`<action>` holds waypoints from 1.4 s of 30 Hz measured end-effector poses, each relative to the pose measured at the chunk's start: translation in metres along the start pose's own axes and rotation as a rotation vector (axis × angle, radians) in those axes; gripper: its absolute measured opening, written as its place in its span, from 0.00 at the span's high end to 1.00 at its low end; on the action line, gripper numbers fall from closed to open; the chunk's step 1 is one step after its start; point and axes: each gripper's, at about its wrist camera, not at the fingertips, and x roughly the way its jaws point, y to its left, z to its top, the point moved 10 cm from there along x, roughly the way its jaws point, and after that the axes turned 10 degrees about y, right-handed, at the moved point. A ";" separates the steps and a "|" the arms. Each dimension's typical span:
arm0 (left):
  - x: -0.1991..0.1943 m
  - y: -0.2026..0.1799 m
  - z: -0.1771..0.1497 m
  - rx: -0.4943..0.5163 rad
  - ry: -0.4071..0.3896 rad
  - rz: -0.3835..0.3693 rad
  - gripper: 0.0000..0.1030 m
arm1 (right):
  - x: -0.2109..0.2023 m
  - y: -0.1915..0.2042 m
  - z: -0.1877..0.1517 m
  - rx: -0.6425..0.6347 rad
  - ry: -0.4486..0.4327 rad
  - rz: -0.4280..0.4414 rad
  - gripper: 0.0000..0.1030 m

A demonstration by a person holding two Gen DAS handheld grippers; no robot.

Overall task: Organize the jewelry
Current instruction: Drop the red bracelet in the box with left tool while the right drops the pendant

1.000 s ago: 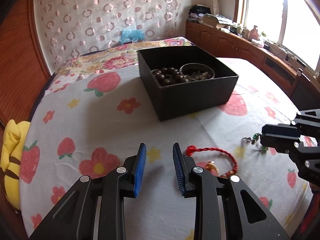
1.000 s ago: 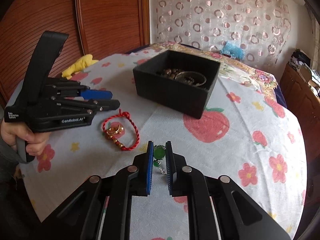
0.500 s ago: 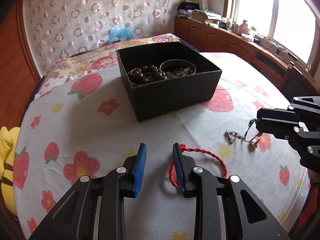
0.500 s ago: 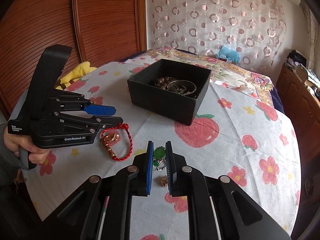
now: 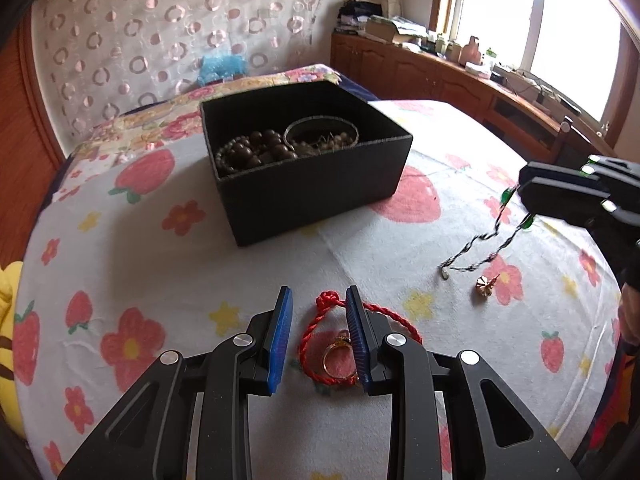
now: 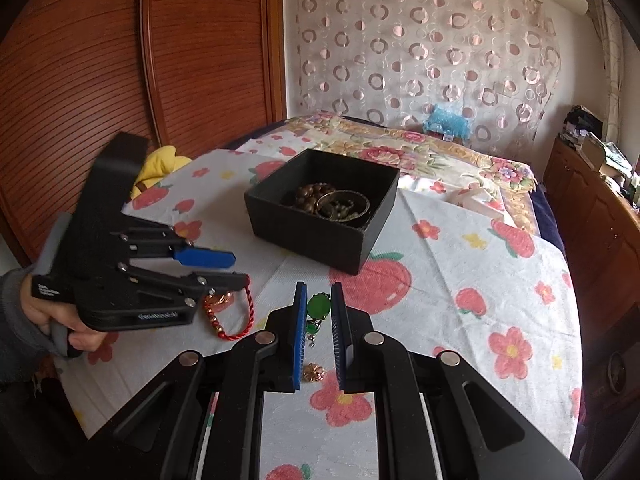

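Note:
A black box (image 5: 316, 184) (image 6: 320, 216) holding dark bead bracelets and a bangle stands on the flowered cloth. My left gripper (image 5: 318, 300) is open, its blue pads either side of a red cord bracelet (image 5: 320, 320) (image 6: 240, 320) with a gold ring (image 5: 336, 356). My right gripper (image 6: 318, 292) is shut on a green-stone necklace (image 6: 318, 306) and holds it lifted; its chain (image 5: 484, 248) hangs to the cloth. A small gold flower piece (image 5: 484, 285) (image 6: 313, 372) lies under it.
The cloth-covered bed (image 5: 120, 248) drops off at the near edge. A yellow plush toy (image 6: 160, 164) lies at the far left. A wooden cabinet (image 5: 440, 80) with clutter stands by the window.
My right gripper has lifted the green necklace off the cloth, leaving the gold flower piece behind. My left gripper has moved right so the red bracelet lies between its fingers.

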 end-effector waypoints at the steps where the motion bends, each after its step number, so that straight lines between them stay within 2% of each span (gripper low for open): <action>1: 0.002 0.000 0.000 0.000 0.003 -0.002 0.76 | -0.001 0.000 0.000 0.000 -0.002 0.000 0.87; 2: 0.002 0.000 0.001 0.003 -0.001 -0.006 0.78 | -0.002 -0.001 0.001 0.001 -0.004 0.000 0.87; 4: 0.002 0.000 0.003 0.001 0.001 -0.020 0.90 | -0.003 -0.001 0.001 0.001 -0.004 0.000 0.87; 7: 0.000 0.000 0.004 0.002 -0.006 -0.011 0.93 | -0.003 -0.001 0.001 0.000 -0.004 0.000 0.87; 14: -0.032 0.000 0.012 -0.016 -0.085 -0.020 0.94 | -0.005 -0.002 0.003 -0.002 -0.008 0.002 0.87; 19: -0.065 -0.003 0.023 -0.013 -0.152 -0.033 0.94 | -0.011 0.001 0.013 -0.011 -0.023 0.000 0.87; 25: -0.083 0.004 0.035 -0.016 -0.190 -0.019 0.94 | -0.015 0.000 0.031 -0.018 -0.043 0.000 0.87; 36: -0.096 0.010 0.059 -0.020 -0.229 0.011 0.94 | -0.013 -0.014 0.086 -0.020 -0.082 -0.010 0.87; 42: -0.096 0.016 0.070 -0.025 -0.240 0.027 0.94 | 0.000 -0.024 0.119 0.038 -0.088 0.043 0.87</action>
